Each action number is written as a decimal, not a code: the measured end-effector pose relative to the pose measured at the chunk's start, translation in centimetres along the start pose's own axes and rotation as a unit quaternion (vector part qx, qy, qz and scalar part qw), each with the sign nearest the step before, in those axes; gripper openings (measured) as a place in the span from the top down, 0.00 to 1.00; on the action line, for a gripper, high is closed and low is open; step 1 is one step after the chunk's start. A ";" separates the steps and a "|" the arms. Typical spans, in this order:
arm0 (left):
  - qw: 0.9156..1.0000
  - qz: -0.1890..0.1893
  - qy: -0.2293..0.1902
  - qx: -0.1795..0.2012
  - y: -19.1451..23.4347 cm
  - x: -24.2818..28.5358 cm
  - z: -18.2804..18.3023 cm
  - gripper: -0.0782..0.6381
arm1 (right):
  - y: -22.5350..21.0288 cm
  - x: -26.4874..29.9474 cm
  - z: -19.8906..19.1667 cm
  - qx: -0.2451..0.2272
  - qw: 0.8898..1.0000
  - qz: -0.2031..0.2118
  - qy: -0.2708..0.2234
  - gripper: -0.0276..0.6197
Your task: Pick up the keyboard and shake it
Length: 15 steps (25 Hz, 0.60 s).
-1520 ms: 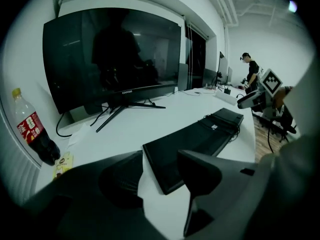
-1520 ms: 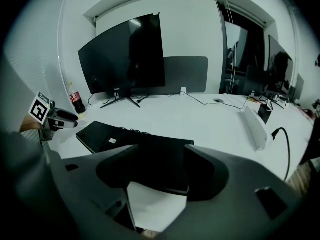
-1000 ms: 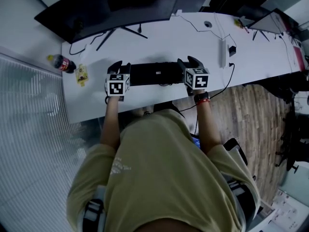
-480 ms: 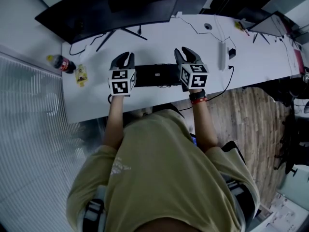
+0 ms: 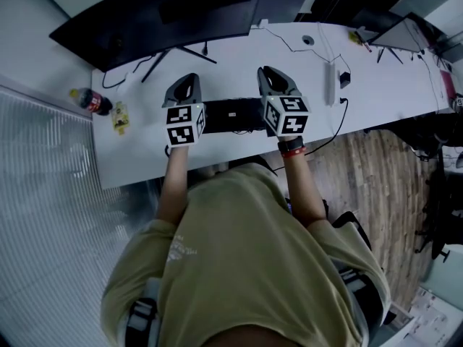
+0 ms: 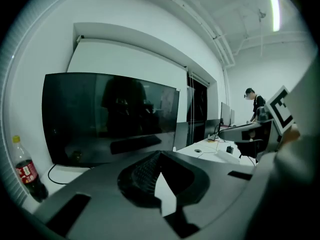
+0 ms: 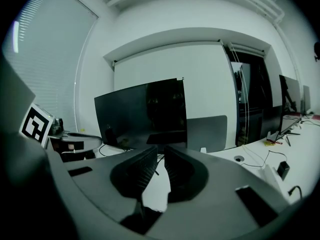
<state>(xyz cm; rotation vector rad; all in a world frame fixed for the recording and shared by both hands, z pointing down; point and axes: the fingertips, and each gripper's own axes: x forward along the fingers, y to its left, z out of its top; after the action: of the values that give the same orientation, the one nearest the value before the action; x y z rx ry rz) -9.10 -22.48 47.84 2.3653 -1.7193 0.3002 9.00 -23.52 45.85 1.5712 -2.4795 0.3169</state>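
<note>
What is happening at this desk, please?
A person at a white desk holds a claw in each hand. The left claw is shut and empty. The right claw is closing, with nothing between its jaws. Both point towards the monitor, one near each end of the black keyboard, which lies on the desk and is not yet picked up.

Your head camera is looking steeply down from above at the tabletop [image 5: 239, 56]. The cameras on your left tongs [image 6: 159, 156] and right tongs [image 7: 160, 151] are facing forward, low, both sharing the monitor [image 6: 110, 119].
</note>
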 end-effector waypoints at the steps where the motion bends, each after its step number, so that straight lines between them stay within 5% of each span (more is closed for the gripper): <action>1: 1.000 -0.005 -0.006 -0.009 -0.4 -0.1 0.3 0.87 | -0.1 -0.1 0.3 -0.003 1.000 -0.001 -0.005 0.86; 15: 0.999 -0.019 -0.028 -0.004 -1.5 0.4 1.4 0.87 | -0.9 -0.1 1.8 -0.016 1.000 -0.006 -0.020 0.92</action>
<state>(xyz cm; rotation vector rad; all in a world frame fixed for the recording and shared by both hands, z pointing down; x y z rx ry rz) -7.51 -22.76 46.54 2.4198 -1.6936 0.2211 9.81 -24.31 44.18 1.5943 -2.4913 0.2439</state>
